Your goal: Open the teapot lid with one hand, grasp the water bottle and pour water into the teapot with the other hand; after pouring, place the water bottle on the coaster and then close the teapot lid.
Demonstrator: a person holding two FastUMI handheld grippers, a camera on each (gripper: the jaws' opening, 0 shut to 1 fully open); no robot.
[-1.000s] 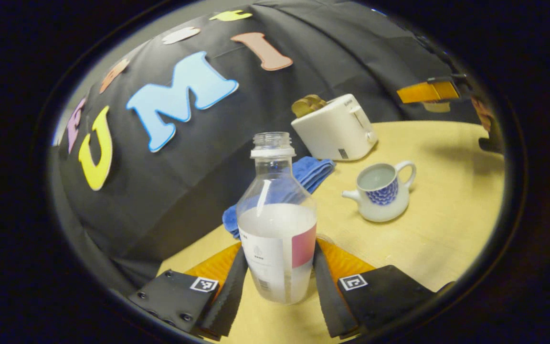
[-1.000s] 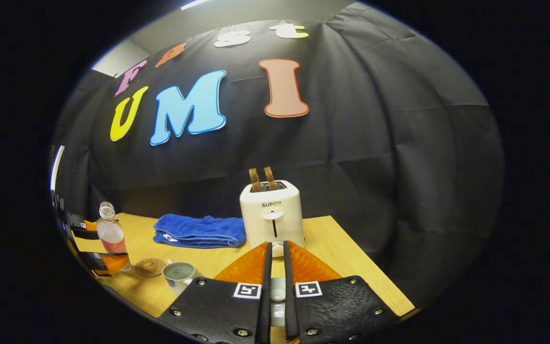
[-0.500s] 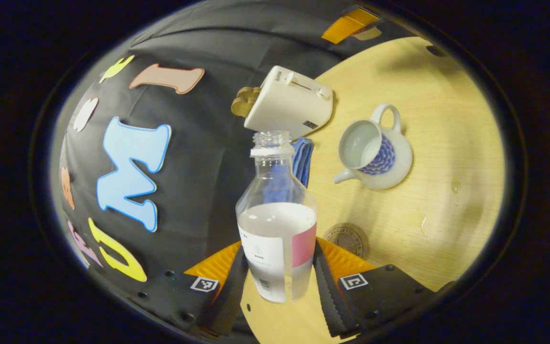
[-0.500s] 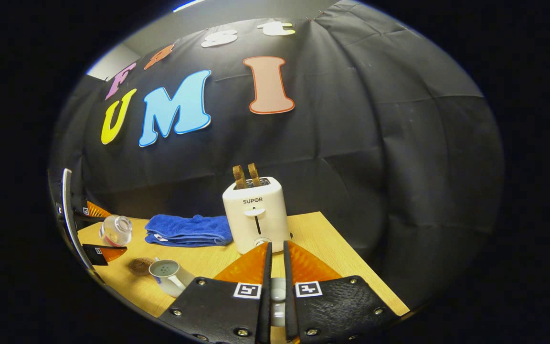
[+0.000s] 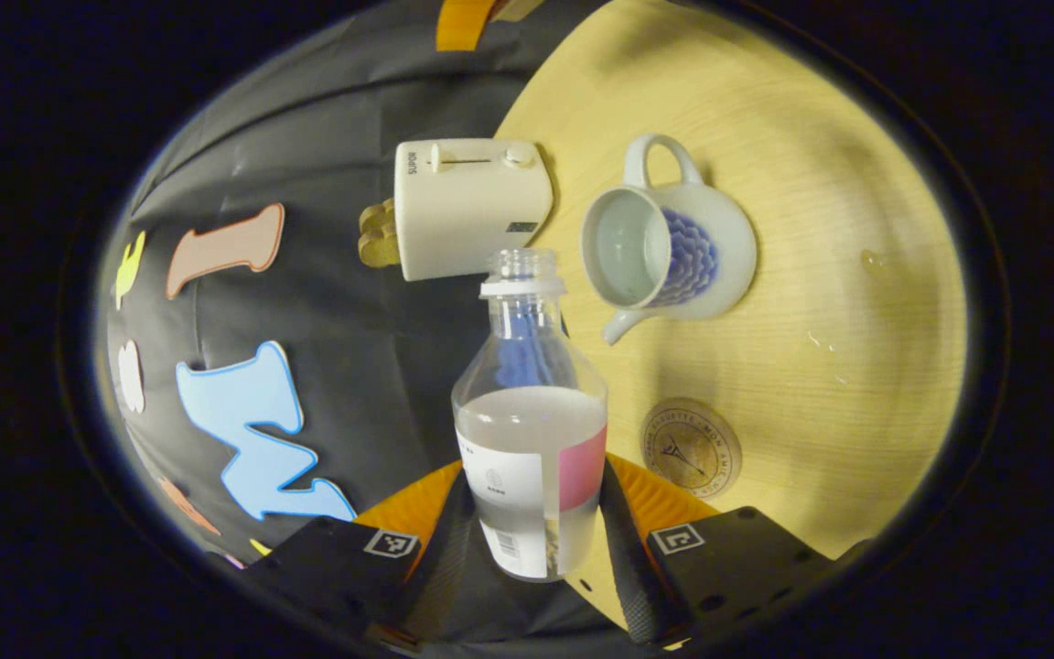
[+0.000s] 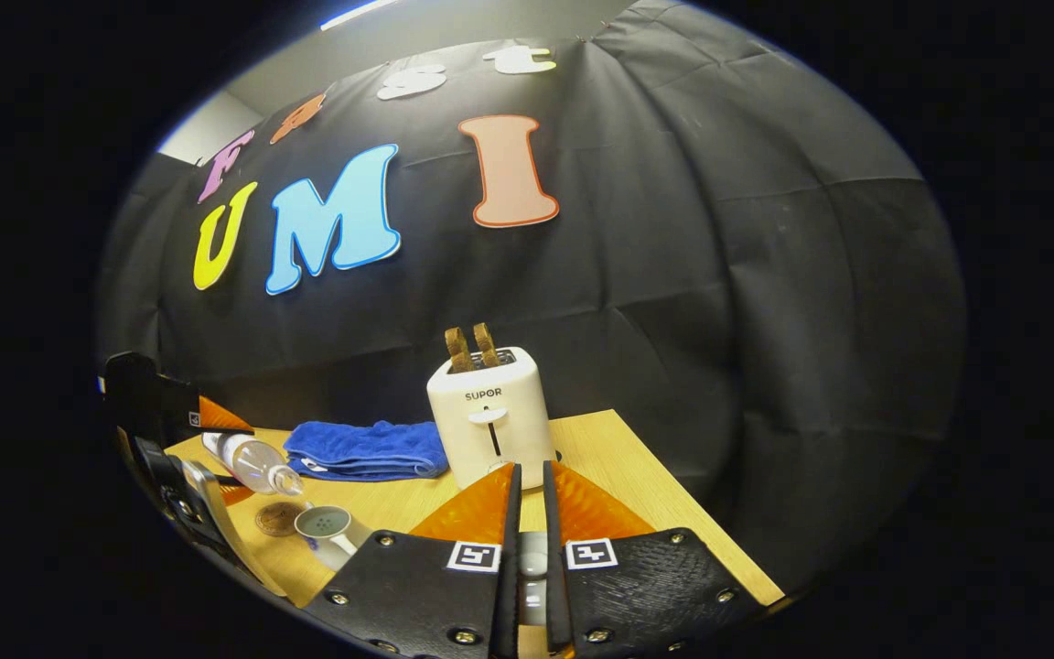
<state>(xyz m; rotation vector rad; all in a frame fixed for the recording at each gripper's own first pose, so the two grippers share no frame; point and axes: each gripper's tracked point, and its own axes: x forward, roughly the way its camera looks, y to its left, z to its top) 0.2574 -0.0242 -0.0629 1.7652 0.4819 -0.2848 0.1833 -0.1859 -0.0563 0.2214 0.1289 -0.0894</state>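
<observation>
Clear plastic sits between the left gripper (image 5: 532, 540) fingers at the bottom centre of the left gripper view: both fingers press on the bottle (image 5: 530, 416), one on each side of its labelled lower half. Its cap is off, the open neck points toward the middle of the frame, and water fills about the lower half. Just right of the neck, in the upper middle, the teapot (image 5: 669, 247) stands on the pale wooden tabletop (image 5: 856, 275) with its lid off, its inside bare, handle toward the top and spout toward the lower left. A round coaster (image 5: 691, 447) lies in the lower right, near the right finger and apart from the teapot. A white toaster (image 5: 467, 206) with toast sits in the upper centre, left of the teapot. In the right gripper view the right gripper (image 6: 527, 549) fingers at the bottom centre are closed on a small pale thing, likely the lid (image 6: 532, 558), with only a narrow gap between them. Beyond them stands the toaster (image 6: 489, 416), and left of it a folded blue towel (image 6: 367, 448). In the lower left the bottle (image 6: 252, 460) is tilted, neck down toward the teapot (image 6: 328, 529), with the coaster (image 6: 275, 518) just left of the teapot.
</observation>
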